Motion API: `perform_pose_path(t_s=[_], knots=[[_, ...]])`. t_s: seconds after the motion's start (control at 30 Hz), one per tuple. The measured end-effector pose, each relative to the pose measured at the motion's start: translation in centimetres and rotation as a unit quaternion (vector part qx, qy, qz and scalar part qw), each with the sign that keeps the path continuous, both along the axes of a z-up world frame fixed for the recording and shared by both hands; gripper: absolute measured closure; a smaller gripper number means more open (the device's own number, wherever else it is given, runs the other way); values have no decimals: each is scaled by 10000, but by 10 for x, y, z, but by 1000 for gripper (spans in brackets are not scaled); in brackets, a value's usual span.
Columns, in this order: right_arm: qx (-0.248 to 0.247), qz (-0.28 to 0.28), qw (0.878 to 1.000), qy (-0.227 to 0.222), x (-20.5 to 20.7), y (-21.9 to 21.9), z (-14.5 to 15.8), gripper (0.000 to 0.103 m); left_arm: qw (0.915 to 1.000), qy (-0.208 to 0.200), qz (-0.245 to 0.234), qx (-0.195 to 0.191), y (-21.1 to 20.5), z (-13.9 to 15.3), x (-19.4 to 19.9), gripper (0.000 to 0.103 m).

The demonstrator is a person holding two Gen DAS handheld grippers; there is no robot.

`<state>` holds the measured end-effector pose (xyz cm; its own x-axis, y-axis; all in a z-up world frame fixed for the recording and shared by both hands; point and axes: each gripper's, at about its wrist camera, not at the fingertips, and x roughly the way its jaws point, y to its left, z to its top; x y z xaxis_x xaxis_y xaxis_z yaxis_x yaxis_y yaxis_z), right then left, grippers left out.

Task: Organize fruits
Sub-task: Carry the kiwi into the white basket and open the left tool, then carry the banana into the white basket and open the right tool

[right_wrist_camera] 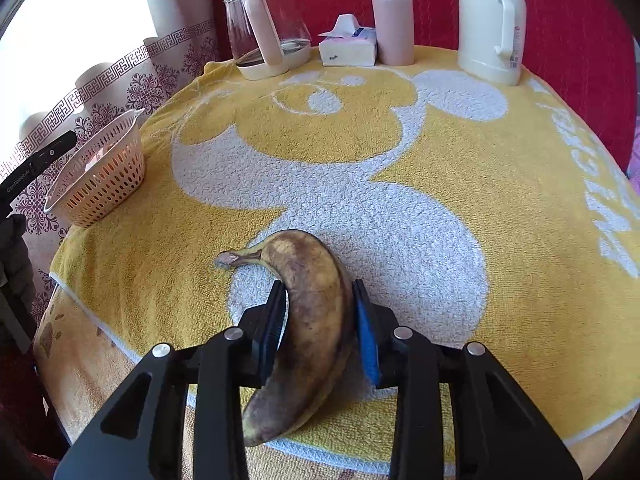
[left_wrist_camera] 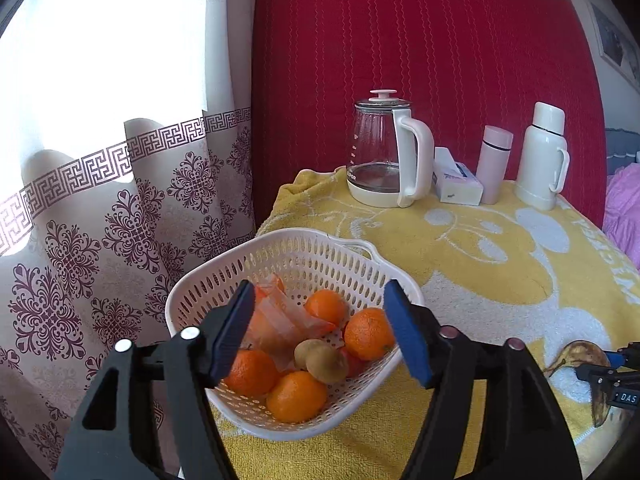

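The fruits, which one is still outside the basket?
The banana, lying on the yellow towel between the right gripper fingers. The oranges and kiwis sit inside the white basket.

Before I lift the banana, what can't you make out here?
- Banana, right wrist view: whether the right tongs truly pinch it; the pads flank it closely.
- Basket, left wrist view: fruit beneath the orange wrapper and behind the left tongs.
- Basket, right wrist view: contents hidden by its wall.
- Kettle markings: too small.
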<state>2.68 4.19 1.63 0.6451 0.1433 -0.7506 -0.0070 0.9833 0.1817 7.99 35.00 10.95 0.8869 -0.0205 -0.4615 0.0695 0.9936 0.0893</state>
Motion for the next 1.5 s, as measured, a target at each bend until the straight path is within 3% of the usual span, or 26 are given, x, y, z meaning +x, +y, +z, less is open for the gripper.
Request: perform_pose_path(t_s=[0.13, 0.4, 1.0, 1.3, 1.37, 1.5], knots=[[152, -125, 9995, -250, 2, 3, 16, 71, 9999, -91, 33, 124, 2, 1, -1, 28], [565, 119, 9960, -677, 23, 27, 55, 75, 9995, -25, 302, -50, 27, 0, 1, 23], [989, 1416, 9763, -1302, 82, 170, 126, 75, 9973, 40, 583, -434, 73, -6, -11, 20], [977, 1753, 9769, -730, 123, 233, 98, 73, 9966, 97, 623, -534, 80, -13, -16, 5], [834, 1607, 9804, -775, 127, 236, 92, 60, 9963, 117, 630, -573, 81, -14, -16, 4], [800, 1516, 9828, -687, 130, 235, 83, 57, 9960, 175, 606, -637, 81, -18, -16, 3]])
